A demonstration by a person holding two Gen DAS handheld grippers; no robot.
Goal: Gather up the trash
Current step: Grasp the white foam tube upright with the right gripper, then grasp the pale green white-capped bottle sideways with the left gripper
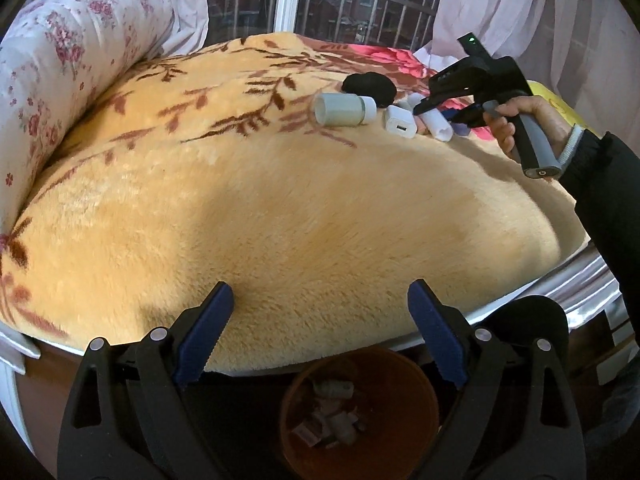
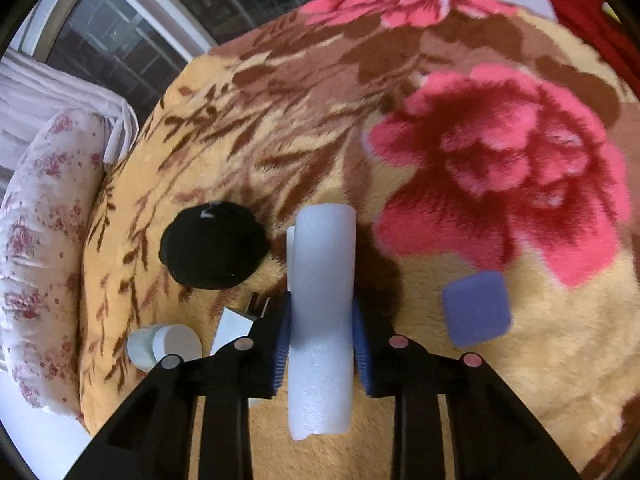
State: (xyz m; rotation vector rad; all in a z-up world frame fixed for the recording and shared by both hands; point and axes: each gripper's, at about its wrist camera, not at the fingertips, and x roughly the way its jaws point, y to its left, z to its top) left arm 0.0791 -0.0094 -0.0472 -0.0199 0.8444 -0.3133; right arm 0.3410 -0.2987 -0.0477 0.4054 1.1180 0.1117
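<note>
My right gripper (image 2: 321, 340) is shut on a white foam tube (image 2: 322, 320), which lies along its fingers over the blanket; it shows too in the left wrist view (image 1: 436, 122). My left gripper (image 1: 320, 320) is open and empty above the bed's near edge, over an orange trash bin (image 1: 400, 376) holding several white scraps. On the blanket lie a white jar (image 1: 344, 110), also in the right wrist view (image 2: 166, 346), a white charger (image 1: 400, 126), a black cap-like object (image 2: 212, 246) and a blue square pad (image 2: 476, 308).
A floral pillow (image 1: 60, 80) lies at the left of the bed. A yellow blanket (image 1: 280, 208) with red flowers covers the bed. A window with bars and pale curtains (image 1: 540, 8) stands behind. The bed's silver edge (image 1: 580, 288) runs at the right.
</note>
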